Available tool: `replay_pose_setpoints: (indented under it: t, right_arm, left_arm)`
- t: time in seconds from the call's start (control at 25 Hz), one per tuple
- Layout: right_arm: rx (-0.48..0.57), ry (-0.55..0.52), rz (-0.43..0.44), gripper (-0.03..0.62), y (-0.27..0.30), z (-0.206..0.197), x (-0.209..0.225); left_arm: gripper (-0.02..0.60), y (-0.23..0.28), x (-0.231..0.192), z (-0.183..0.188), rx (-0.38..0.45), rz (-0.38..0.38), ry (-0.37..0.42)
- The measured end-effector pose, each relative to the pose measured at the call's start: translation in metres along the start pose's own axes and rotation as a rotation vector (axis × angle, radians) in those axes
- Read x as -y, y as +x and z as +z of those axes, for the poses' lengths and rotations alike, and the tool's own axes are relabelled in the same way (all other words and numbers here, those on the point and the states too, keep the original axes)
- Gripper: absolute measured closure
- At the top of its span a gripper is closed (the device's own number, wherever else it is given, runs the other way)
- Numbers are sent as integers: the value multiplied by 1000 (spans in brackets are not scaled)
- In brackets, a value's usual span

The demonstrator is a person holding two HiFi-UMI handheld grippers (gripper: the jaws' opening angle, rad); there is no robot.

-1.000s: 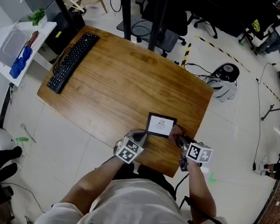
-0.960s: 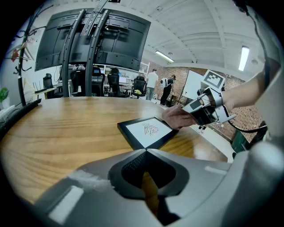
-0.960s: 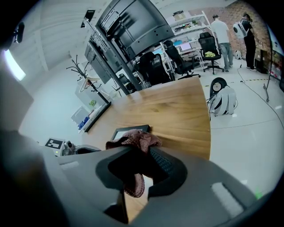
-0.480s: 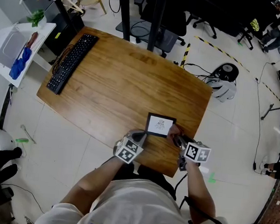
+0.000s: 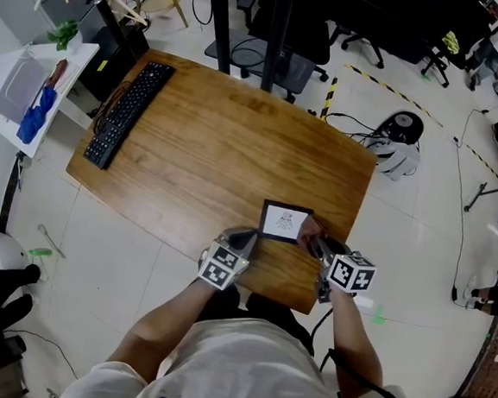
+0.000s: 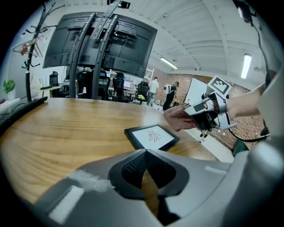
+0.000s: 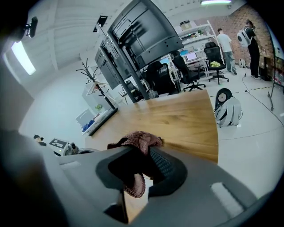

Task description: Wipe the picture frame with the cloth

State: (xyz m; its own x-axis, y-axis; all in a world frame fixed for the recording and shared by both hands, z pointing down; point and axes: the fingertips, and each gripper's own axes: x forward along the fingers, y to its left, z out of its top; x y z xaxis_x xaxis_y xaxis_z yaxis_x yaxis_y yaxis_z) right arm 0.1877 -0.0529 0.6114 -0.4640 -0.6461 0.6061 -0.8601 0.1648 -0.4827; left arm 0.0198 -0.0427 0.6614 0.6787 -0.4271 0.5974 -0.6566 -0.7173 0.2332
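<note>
One picture frame [image 5: 286, 222], one cloth [image 5: 307, 233], one keyboard [image 5: 128, 110] and two grippers. The frame lies flat near the wooden table's [image 5: 219, 148] near edge. The head view shows both forearms reaching in, with the left gripper [image 5: 246, 237] just beside the frame's left corner. The left gripper view shows its jaws together and empty. The right gripper [image 7: 140, 153] view shows the reddish cloth pinched in its jaws, at the frame's right edge.

Sketch [image 5: 288, 220] in picture frame [image 5: 266, 220] illegibly small
</note>
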Motion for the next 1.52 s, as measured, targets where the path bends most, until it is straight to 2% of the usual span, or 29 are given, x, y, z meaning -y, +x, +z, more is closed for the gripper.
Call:
replay_pose_setpoints:
  t: [0.16,0.4,0.64,0.76,0.92,1.04,1.52]
  right_arm:
    - [73,-27,15,511,-14,17,-15]
    - [246,-102,14,511,-55,53,-38]
    - [486,-257,-1,511,-127,110,-74]
    - [582,-332,-10,511,-164,135,-96]
    - [673,-376,-27,513,-201,155,-115]
    - [710,-401,-42,513,-219,157,-123]
    - [728,-401,-89,516,-230,150,-116]
  left_arm:
    - [578,-24,-5,29,84,28,-6]
    - [578,-78,-6,95,274,85,18]
    - [578,-160,-1,186,516,165,71]
    - [578,-201,3,229,648,209,63]
    - [578,-231,2,251,670,263,137]
    - [578,-244,3,259,688,287,141]
    - [578,-249,6,267,717,298,162]
